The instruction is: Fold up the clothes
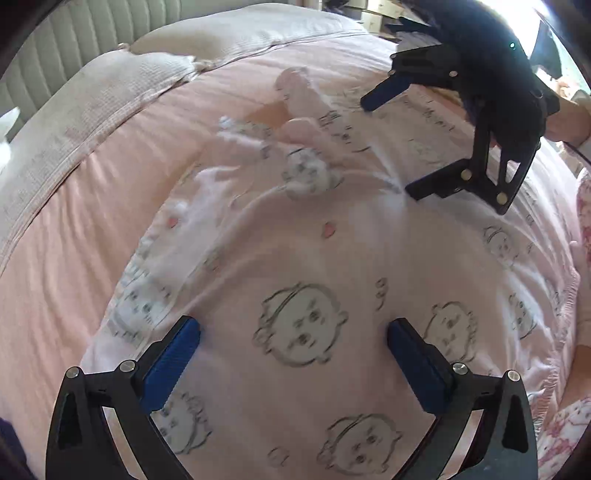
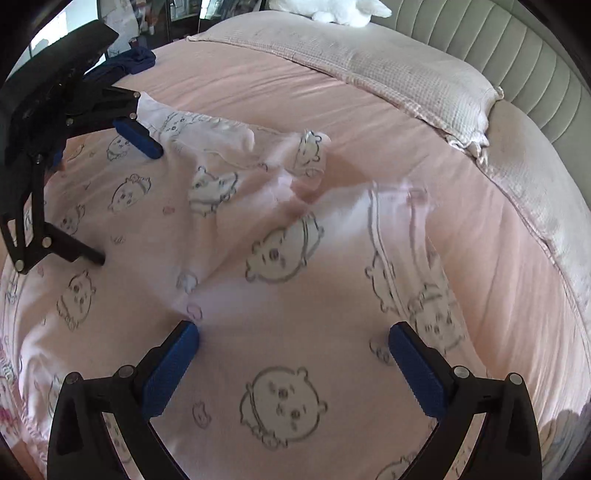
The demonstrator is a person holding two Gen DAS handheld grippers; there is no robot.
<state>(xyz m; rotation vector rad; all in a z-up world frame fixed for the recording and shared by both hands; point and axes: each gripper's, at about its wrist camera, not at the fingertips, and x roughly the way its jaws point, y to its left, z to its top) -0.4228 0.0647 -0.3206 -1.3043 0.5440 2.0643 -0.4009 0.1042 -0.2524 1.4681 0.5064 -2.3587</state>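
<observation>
Pink printed garment [image 1: 295, 258] under both spread empty tongs [image 1: 293, 343] [image 2: 293, 349], white plush [image 2: 332, 9] only in right view

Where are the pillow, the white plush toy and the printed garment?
pillow [image 2: 388, 70], right wrist view, its waffle top.
plush toy [image 2: 332, 9], right wrist view, its white body.
garment [image 1: 303, 325], left wrist view, a printed face.

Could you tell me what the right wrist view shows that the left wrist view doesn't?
Only the right wrist view shows the white plush toy at the headboard and dark blue clothing at the bed's far edge. Only the left wrist view shows a hand holding the right gripper. Both show the pink cartoon-print garment spread on the pink bedsheet, the pillow, and open grippers.
</observation>
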